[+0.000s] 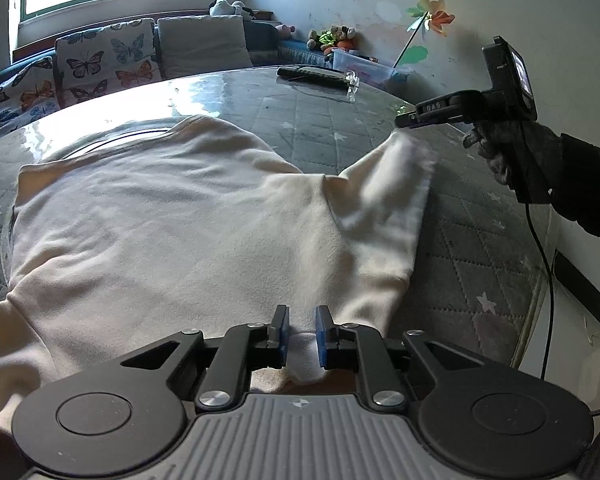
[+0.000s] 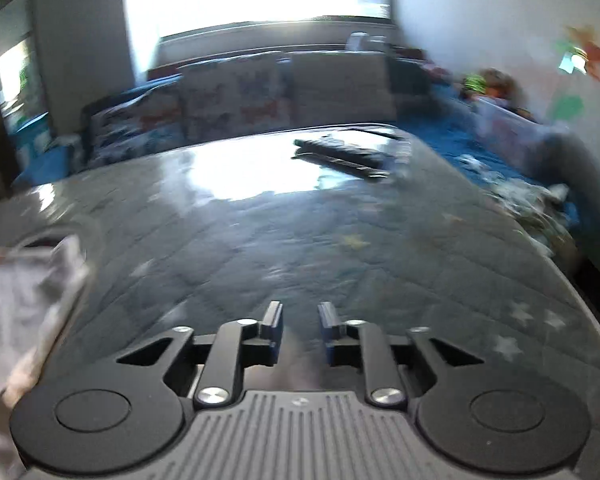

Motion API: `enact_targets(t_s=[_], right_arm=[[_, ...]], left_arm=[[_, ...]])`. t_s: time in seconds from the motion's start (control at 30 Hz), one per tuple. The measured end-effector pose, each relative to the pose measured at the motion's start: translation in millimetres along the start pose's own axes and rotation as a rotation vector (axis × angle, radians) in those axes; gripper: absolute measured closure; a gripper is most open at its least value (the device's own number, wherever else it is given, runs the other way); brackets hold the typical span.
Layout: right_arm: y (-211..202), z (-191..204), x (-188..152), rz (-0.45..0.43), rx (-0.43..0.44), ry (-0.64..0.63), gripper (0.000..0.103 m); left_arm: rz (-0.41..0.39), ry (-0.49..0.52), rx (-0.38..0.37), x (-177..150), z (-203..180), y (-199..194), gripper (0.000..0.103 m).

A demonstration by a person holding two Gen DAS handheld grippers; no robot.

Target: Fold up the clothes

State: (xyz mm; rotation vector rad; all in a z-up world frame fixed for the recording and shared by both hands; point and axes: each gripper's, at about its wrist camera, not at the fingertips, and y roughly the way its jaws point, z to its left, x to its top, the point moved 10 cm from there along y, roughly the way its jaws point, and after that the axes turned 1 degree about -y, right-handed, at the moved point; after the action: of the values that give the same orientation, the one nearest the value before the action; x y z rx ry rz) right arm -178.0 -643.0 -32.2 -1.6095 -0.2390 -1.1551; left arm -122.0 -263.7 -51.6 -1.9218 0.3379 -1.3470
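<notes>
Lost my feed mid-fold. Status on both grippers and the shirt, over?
Left gripper: cream shirt fabric between its jaws. Right gripper: jaws apart, empty, beside sleeve. Dark remote at table's far end, clear of shirt.

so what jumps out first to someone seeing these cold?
The cream sweatshirt spread across the shiny quilted grey table fills the left wrist view. A fold of its near edge sits between the left claw pads. At far right a gloved hand holds the right claw just above the blurred sleeve; its own view shows nothing between its pads.
</notes>
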Motion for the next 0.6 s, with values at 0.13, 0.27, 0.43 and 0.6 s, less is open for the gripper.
enact_targets(t_s=[0.13, 0.27, 0.43, 0.6], right_arm=[[-11.4, -18.8, -4.8, 0.005, -0.006, 0.043, 0.075], [-27.1, -21.3, -23.0, 0.045, 0.023, 0.032, 0.07], [-27.2, -8.4, -46.7, 0.086, 0.006, -0.041, 0.07], [-33.6, 0.7, -37.9, 0.058, -0.068, -0.107, 0.066]], left_arm=[[-0.002, -0.002, -0.002, -0.2, 0.3, 0.7, 0.085], [-0.005, 0.001, -0.006, -0.1, -0.1, 1.0, 0.084], [-0.01, -0.005, -0.008, -0.8, 0.1, -0.5, 0.082], [-0.021, -0.022, 0.009, -4.5, 6.0, -13.6, 0.075]])
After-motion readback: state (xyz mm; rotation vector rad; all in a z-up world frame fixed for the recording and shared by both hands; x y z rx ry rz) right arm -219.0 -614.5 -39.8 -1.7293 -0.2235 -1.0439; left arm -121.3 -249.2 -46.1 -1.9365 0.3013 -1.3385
